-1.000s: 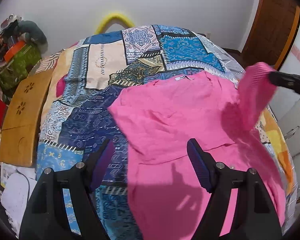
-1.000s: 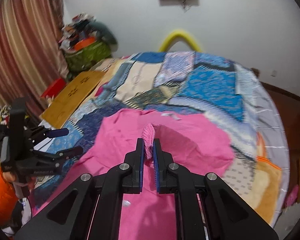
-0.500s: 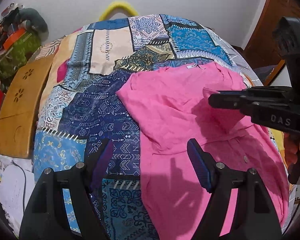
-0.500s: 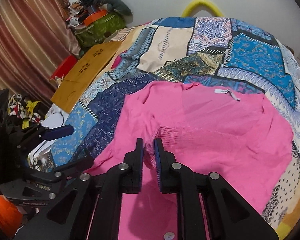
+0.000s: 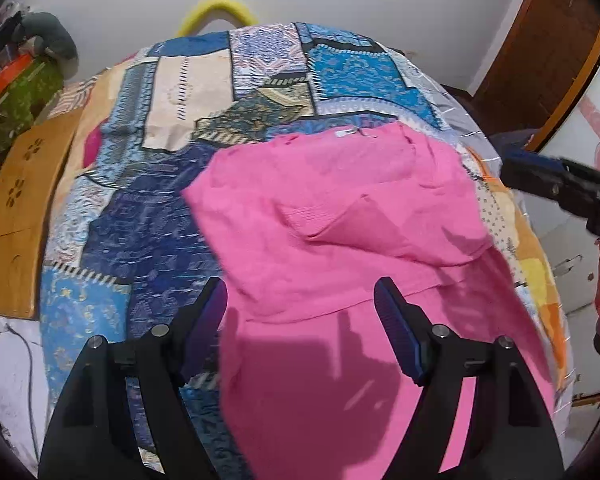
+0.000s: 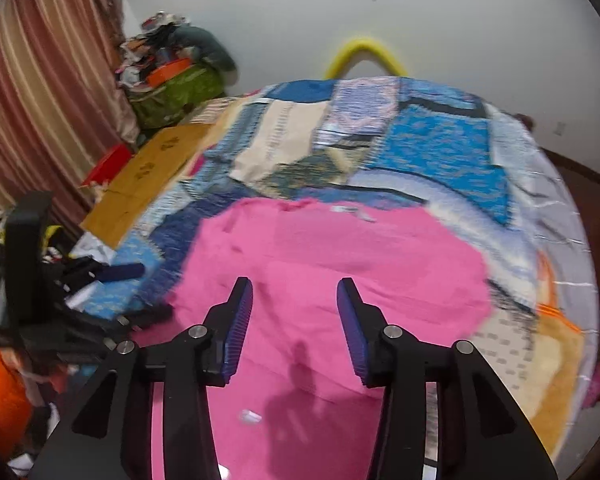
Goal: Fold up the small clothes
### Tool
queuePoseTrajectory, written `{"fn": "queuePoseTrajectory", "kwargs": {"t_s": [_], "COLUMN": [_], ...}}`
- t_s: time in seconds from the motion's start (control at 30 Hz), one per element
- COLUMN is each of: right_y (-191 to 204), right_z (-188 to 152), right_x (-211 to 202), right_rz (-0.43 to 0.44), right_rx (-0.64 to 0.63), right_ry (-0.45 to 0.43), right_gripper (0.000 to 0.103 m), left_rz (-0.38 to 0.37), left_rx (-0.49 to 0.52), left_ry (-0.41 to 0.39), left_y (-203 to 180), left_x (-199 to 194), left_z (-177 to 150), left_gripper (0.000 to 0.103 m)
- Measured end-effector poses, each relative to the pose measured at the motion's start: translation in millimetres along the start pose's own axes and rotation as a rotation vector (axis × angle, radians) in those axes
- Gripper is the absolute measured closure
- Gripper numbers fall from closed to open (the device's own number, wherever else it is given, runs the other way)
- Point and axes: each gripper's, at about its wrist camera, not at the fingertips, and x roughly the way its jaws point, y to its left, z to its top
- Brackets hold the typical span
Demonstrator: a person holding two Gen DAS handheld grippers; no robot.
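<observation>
Patchwork bedspread [image 5: 204, 216] is the work surface, so the pink top [image 5: 340, 216] lies spread flat on it with room all round. Its right sleeve [image 5: 384, 220] lies folded across the chest, ahead of the left gripper [image 5: 300, 312], which hangs wide open over the left edge holding nothing, probably lined up for that side. Right gripper [image 6: 296, 320] is open and empty too, above the middle of the top.
</observation>
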Motion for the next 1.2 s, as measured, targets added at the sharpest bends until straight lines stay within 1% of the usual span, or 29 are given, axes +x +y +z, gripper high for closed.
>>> {"fn": "queuePoseTrajectory", "kwargs": {"t_s": [0.07,0.2,0.37,0.5,0.63,0.73,0.87,1.07,1.2], "right_y": [-19.0,-52.2,-84.7,-97.2,-96.5,-94.0,-89.5,-78.5,-68.9], "right_z": [-9.3,-29.9,-58.0,-74.2,-85.8,-92.2,-97.6,-103.8,-109.3], "right_x": [-5.4,-7.6,-1.1,10.3,21.8,24.1,21.3,5.1,-7.8], "right_rz": [-0.033,-0.074,-0.069,-0.041,-0.018,-0.005,-0.002,-0.015,-0.024], "right_rx": [0.018,0.063,0.139,0.185,0.196,0.195,0.195,0.197,0.197], "right_ry": [0.009,0.044,0.089,0.118,0.15,0.161,0.167,0.16,0.156], "right_gripper": [0.059,0.059,0.059,0.059,0.059,0.059,0.059,0.059,0.059], "left_rz": [-0.011,0.004,0.019,0.044,0.102,0.13,0.144,0.178,0.182], "left_rx": [-0.006,-0.009,-0.032,-0.068,-0.057,-0.044,-0.041,-0.071,-0.099], "left_ry": [0.007,0.019,0.06,0.097,0.126,0.143,0.139,0.144,0.142], "left_y": [-6.8,-22.8,-35.6,-36.6,-31.2,-23.4,-7.6,17.2,31.2], "left_x": [4.5,19.5,47.0,70.3,84.6,85.6,74.3,55.0,38.9], "left_z": [6.4,22.8,38.5,45.8,43.8,37.5,24.0,4.6,-7.4], "left_gripper": [0.028,0.028,0.028,0.028,0.028,0.028,0.027,0.027,0.027]}}
